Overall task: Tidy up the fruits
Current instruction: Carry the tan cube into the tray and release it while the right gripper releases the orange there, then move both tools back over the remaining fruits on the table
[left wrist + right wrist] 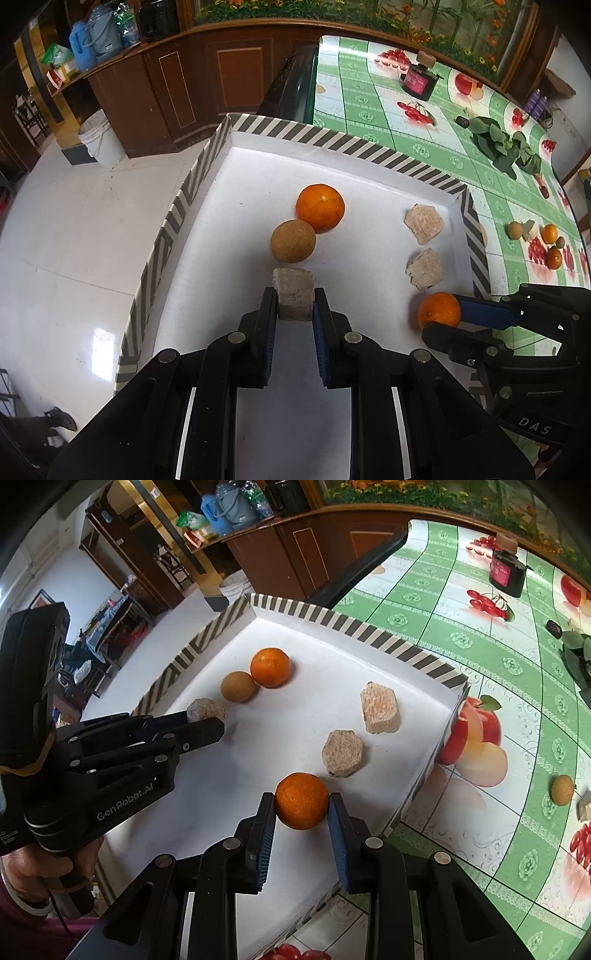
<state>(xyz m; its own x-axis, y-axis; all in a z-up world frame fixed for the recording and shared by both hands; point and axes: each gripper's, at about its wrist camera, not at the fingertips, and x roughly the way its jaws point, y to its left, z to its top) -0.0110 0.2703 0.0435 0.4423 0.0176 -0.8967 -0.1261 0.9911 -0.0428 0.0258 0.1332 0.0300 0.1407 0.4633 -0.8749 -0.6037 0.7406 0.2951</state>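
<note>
Left tongs (295, 299) are pinching a pale block (295, 293), right tongs (301, 806) an orange (301, 800), both low over the white tray (258, 746). Orange looks firm, round, rolls easily, so squeeze across its middle; block looks light, crumbly.

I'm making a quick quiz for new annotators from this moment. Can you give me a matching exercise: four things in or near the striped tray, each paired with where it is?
Things:
1. pale grey block
2. small orange
3. brown round fruit
4. dark jar with pink label

Places:
A. on the green tablecloth, outside the tray
B. between the left gripper's jaws
C. in the tray, touching the larger orange
D. between the right gripper's jaws

Pairs: 1-B, 2-D, 3-C, 4-A
</note>
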